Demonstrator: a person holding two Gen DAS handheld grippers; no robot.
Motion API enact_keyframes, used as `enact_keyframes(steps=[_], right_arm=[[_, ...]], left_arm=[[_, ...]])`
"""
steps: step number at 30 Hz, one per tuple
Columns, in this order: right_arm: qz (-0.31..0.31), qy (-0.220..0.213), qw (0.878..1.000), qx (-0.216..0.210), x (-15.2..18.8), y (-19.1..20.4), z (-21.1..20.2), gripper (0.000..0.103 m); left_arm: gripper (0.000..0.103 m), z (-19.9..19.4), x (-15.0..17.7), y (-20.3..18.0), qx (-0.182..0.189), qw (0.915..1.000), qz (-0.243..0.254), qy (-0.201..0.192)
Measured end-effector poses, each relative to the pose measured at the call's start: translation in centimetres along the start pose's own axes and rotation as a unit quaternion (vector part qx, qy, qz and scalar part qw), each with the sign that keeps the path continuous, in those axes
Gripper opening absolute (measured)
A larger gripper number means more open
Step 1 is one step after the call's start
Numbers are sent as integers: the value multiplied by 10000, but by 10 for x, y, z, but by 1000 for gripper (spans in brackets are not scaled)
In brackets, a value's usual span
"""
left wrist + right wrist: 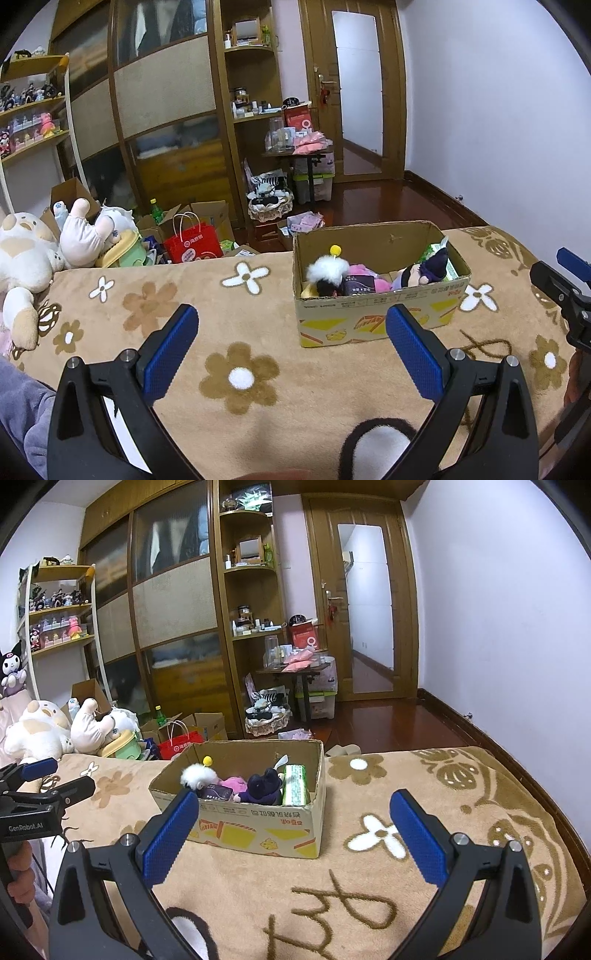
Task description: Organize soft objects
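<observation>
A bed covered w/ a plush tan blanket (177,295), fuzzy pile, patterned w/ white and brown flowers. On it sits an open rectangular cardboard box (373,321), corrugated, flaps folded in, yellow printed graphics on its side.

Inside the box, soft items packed close together: a fluffy white plush (328,269) w/ a small yellow ball on a stalk, at the left end; a pink plush (364,271) in the middle, partly hidden behind a dark flat packet (356,286); a dark navy doll (424,269) w/ a pointed hat toward the right; and a green-and-white soft tissue pack (295,784) standing against the right wall.

Left gripper (291,332): black frame, blue textured rubber pads, jaws wide apart, holding nothing, hovering above the blanket, box ahead and to its right. Right gripper (293,818): same build, jaws also wide apart, empty, box just ahead and slightly left.

At the blanket's far-left edge lies a big cream-and-tan stuffed animal (22,254), rounded and fleecy, beside a pale pink plush (83,236) lying upturned. Beyond the bed: a red paper bag (192,245) w/ white handles, loose cardboard boxes, a wooden wardrobe (162,96) w/ woven panels, curved wooden shelves, glossy dark wood floor, a wood door w/ a tall glass pane.
</observation>
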State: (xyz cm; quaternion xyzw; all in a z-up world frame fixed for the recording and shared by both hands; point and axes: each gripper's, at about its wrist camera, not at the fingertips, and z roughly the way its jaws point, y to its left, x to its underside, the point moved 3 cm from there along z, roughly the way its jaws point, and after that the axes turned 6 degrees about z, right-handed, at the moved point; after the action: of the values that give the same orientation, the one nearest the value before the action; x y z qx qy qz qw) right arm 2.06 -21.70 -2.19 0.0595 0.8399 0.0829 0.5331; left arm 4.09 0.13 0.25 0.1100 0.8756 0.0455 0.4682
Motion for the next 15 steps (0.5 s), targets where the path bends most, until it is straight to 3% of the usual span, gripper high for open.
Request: enact_keyframes(steps=[15], right_arm=[[85,51,9999,-18,7,2,2,103]], left_arm=[[100,1,1,-11,13,9995,316,89]])
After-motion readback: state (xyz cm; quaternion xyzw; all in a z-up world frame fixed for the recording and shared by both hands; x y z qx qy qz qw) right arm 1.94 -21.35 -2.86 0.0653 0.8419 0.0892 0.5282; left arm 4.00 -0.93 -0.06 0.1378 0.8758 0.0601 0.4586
